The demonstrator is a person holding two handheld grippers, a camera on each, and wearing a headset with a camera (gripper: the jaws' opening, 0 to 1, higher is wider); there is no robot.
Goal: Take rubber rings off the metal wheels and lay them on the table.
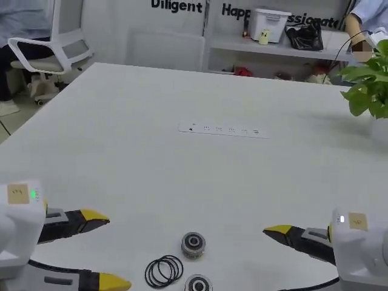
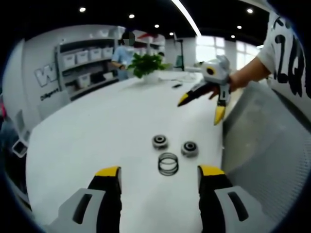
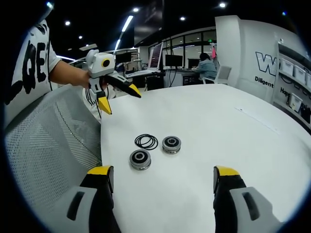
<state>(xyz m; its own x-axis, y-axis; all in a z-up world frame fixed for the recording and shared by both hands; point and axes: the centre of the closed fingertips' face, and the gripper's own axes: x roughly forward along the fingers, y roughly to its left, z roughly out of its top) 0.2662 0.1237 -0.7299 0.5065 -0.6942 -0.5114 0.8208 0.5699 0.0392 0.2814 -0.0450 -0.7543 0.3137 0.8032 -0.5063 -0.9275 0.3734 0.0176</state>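
Two metal wheels lie near the white table's front edge, one further in and one closer to me. A small pile of black rubber rings rests flat on the table just left of them. My left gripper hovers open to the left of the rings, holding nothing. In the left gripper view the rings lie just ahead of the jaws, with the wheels behind. My right gripper is open and apart from the wheels, nothing in it.
A white power strip lies mid-table. A potted plant stands at the right edge. A white chair is off the far left corner and a shelf with a white box runs behind. The table is bare between strip and wheels.
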